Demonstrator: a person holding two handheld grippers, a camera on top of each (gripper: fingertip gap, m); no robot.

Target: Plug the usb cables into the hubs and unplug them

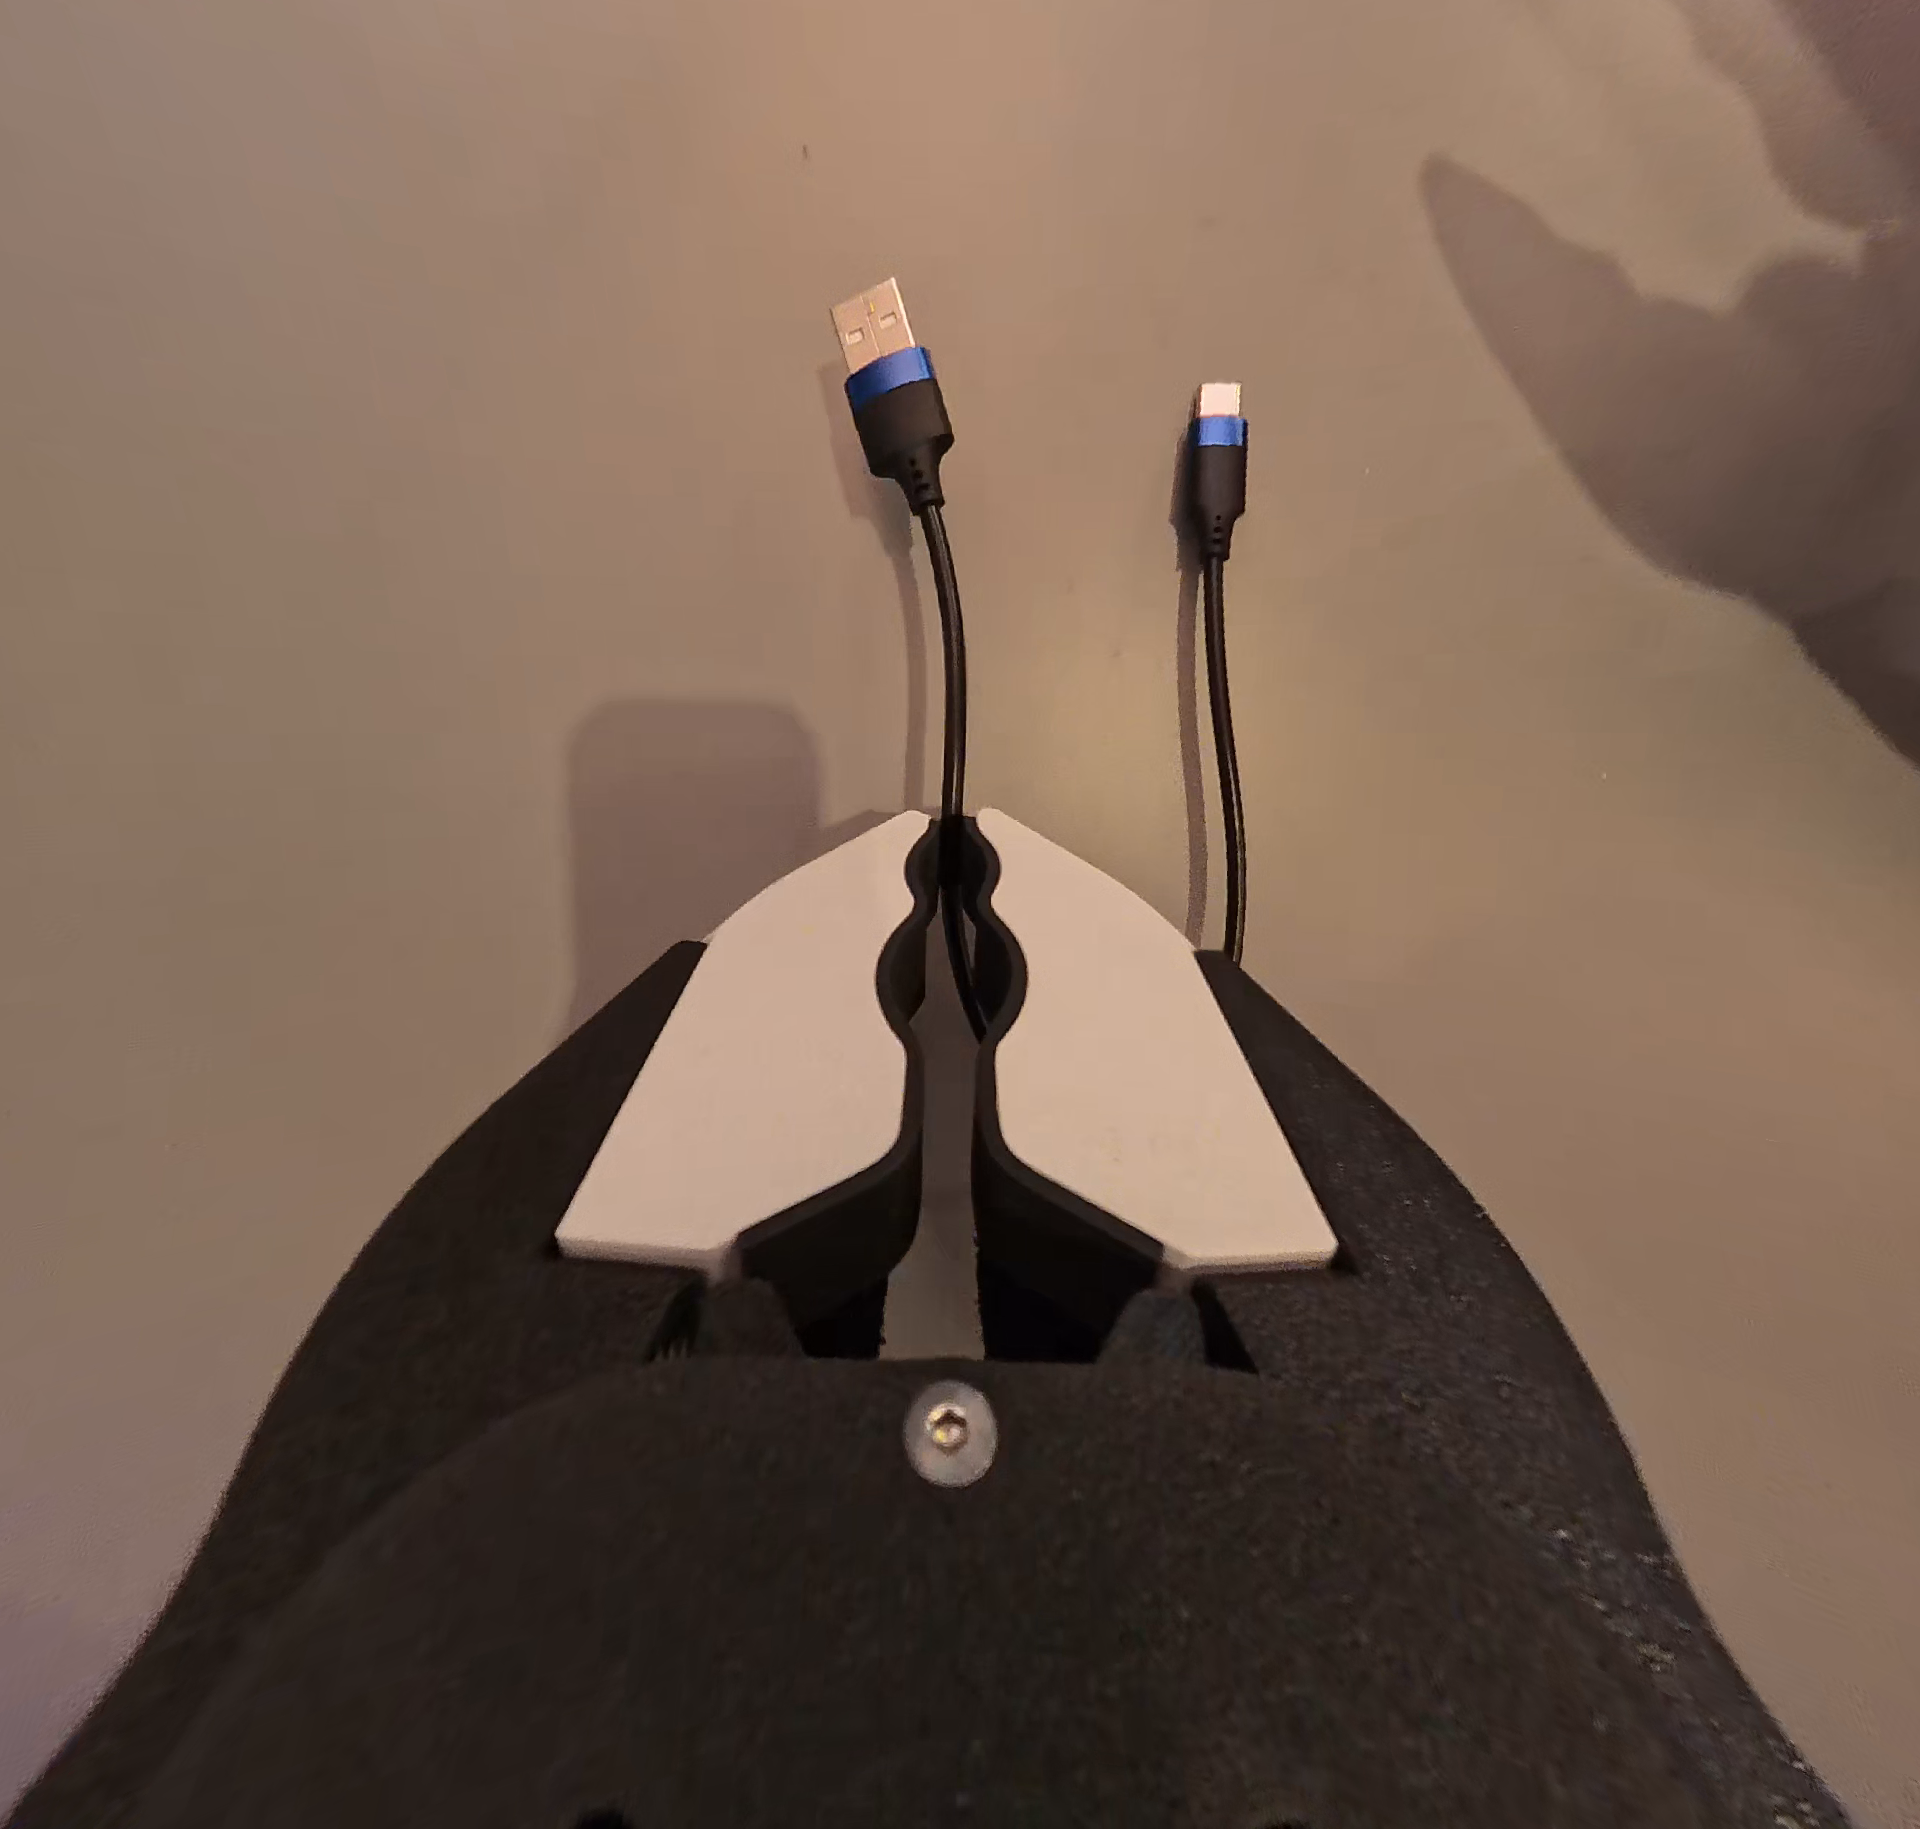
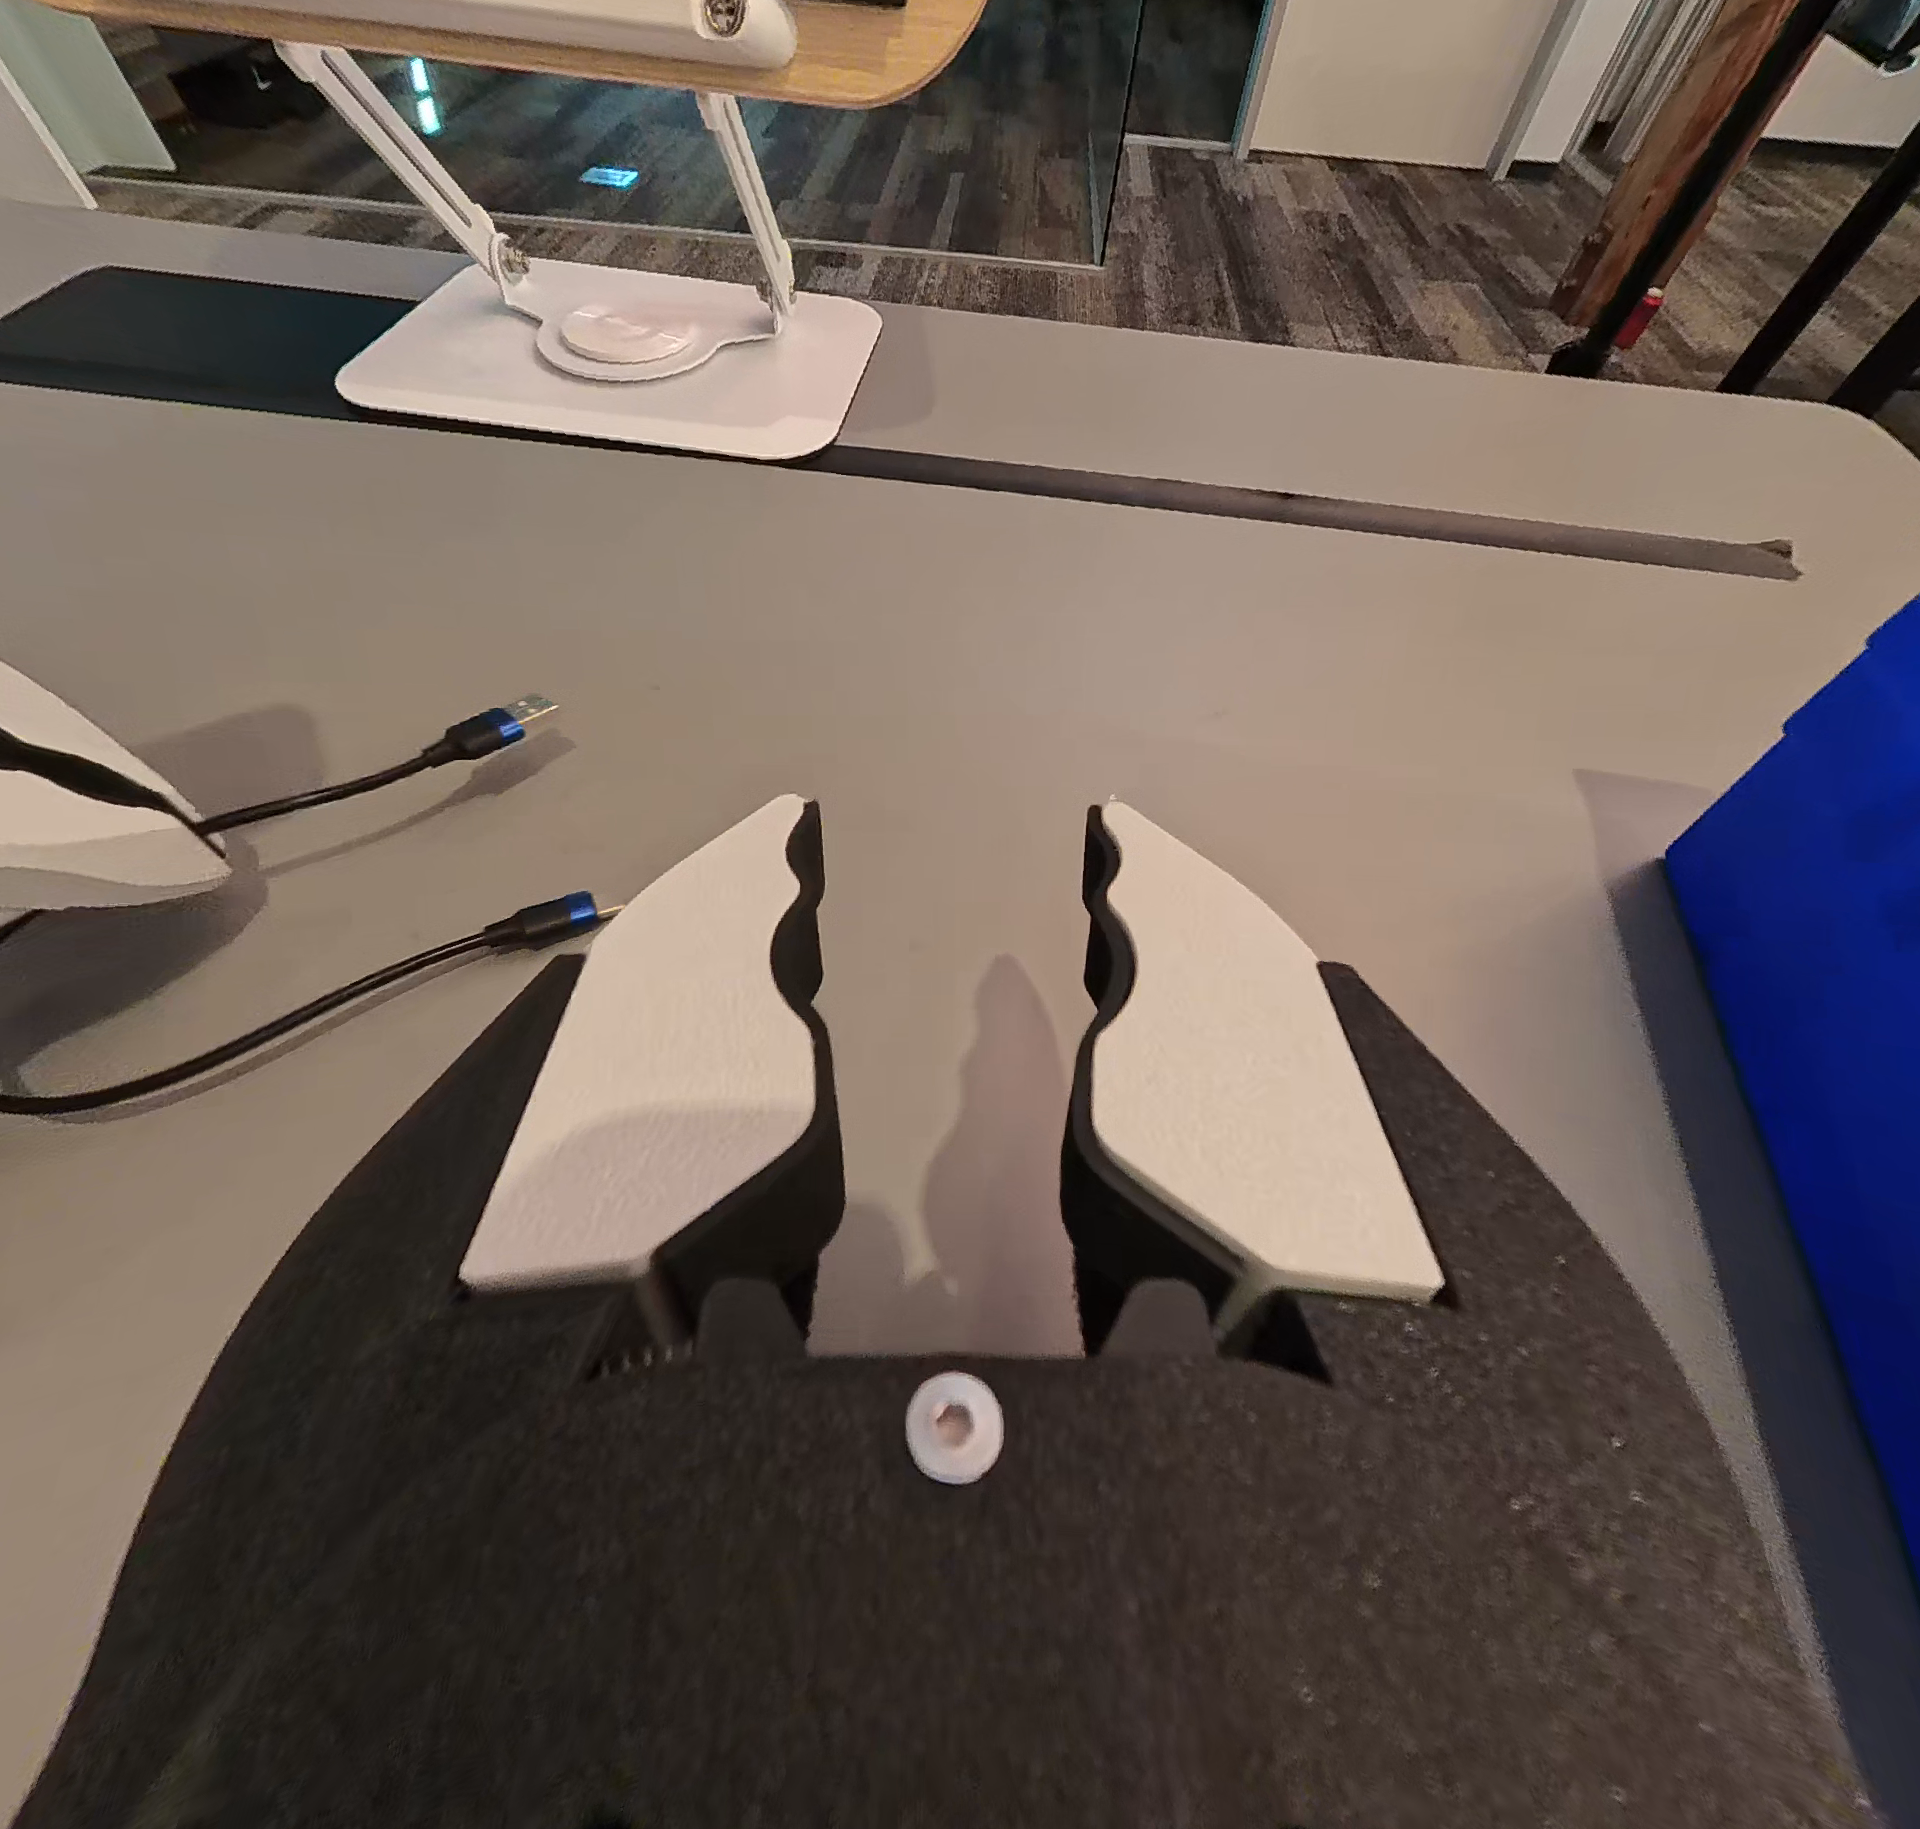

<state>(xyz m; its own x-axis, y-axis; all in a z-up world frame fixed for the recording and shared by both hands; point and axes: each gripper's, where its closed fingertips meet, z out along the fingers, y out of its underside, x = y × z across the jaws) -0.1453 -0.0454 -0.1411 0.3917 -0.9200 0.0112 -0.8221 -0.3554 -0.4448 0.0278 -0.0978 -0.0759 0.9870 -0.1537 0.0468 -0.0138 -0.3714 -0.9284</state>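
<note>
Cord of the black USB-A cable with a blue collar and silver plug (image 1: 891, 366) was pinched in the clenched left tool (image 1: 951, 823), well behind the plug, probably so the plug could be steered. The slimmer blue-collared plug (image 1: 1216, 434) lay beside it on the grey tabletop (image 2: 1039, 657). The right tool (image 2: 951, 813) was held released and empty above the tabletop, beside a blue box (image 2: 1808, 1000); no hub was seen.

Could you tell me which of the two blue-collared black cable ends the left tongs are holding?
The left tongs pinch the black cable with the wide, flat silver USB plug; the slimmer small-tipped plug lies free beside it.
</note>
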